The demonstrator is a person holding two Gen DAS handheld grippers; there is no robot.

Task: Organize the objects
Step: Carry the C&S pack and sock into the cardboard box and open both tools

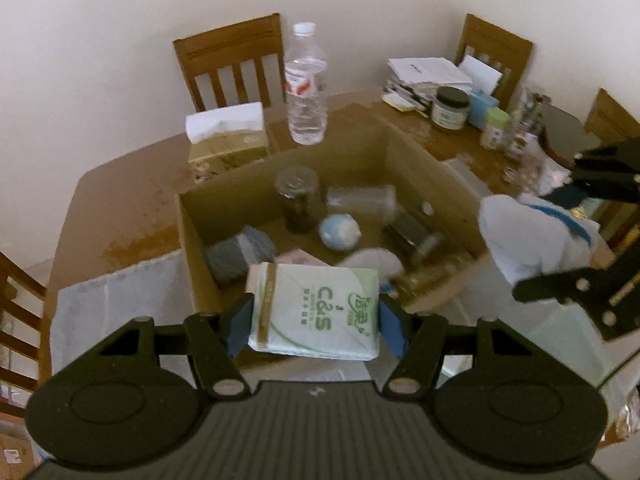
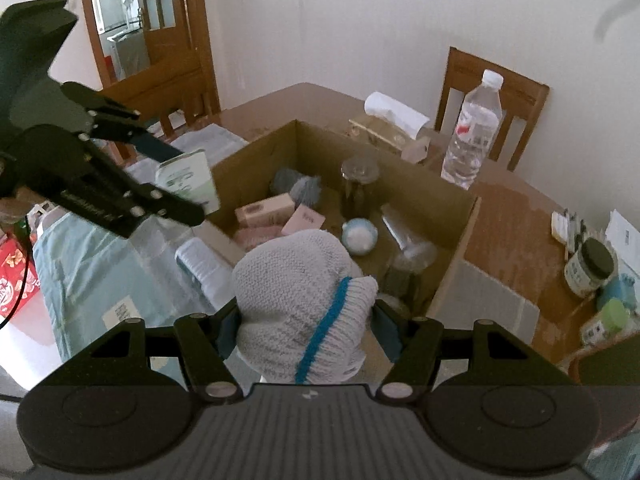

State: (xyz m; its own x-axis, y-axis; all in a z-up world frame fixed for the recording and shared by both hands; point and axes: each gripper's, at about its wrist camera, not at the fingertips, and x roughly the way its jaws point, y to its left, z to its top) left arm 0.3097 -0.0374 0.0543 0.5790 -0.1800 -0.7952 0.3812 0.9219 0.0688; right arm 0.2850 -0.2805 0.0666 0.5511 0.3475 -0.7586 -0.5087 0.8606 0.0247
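Two things hang over the near rim of the cardboard box [image 1: 420,168] on the counter [image 1: 120,200]: a C&S tissue pack [image 1: 316,312] clamped in the left tool [image 1: 316,322] and, at three o'clock of it, a knitted hat [image 2: 296,304] clamped in the right tool [image 2: 308,330].

A home dining room: wooden table [image 1: 120,200], dining chairs [image 1: 232,64], glazed wooden door [image 2: 160,20].

Plain white walls [image 1: 120,40] are meeting behind the brown wooden dining table [image 1: 120,200]; slatted wooden chairs [image 1: 232,64] are lining its far edge, a glazed wooden door [image 2: 160,20] is standing off left.
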